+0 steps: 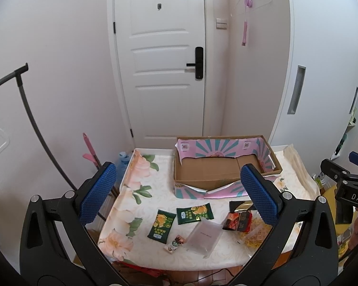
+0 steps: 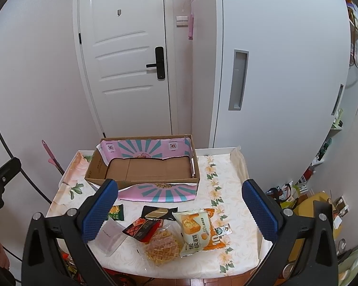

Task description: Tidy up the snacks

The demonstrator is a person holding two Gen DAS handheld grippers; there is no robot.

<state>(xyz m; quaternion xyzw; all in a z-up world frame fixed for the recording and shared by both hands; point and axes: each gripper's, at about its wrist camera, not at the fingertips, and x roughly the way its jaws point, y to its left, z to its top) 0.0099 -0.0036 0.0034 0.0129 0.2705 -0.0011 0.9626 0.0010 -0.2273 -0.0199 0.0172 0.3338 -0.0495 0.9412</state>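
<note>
An open cardboard box [image 1: 223, 169] [image 2: 145, 169] with pink and teal flaps stands at the back of the table. Snacks lie in front of it: two green packets [image 1: 161, 225] [image 1: 195, 212], a clear grey pouch [image 1: 204, 236] [image 2: 111, 234], a small bar [image 1: 175, 243], a red-black packet [image 1: 237, 220] [image 2: 140, 230], a black-gold packet [image 2: 158, 212], a waffle bag [image 2: 161, 246] and an orange cake packet [image 2: 195, 230]. My left gripper [image 1: 179, 193] and right gripper [image 2: 180, 212] are open and empty, above the table's near edge.
The table [image 2: 236, 183] has a floral cloth and a raised white rim. A white door [image 1: 164, 59] and cabinet [image 2: 274, 71] stand behind. A pink mop handle [image 1: 90, 150] and a black curved stand [image 1: 28, 116] are to the left. Clutter sits on the floor at right [image 2: 317, 202].
</note>
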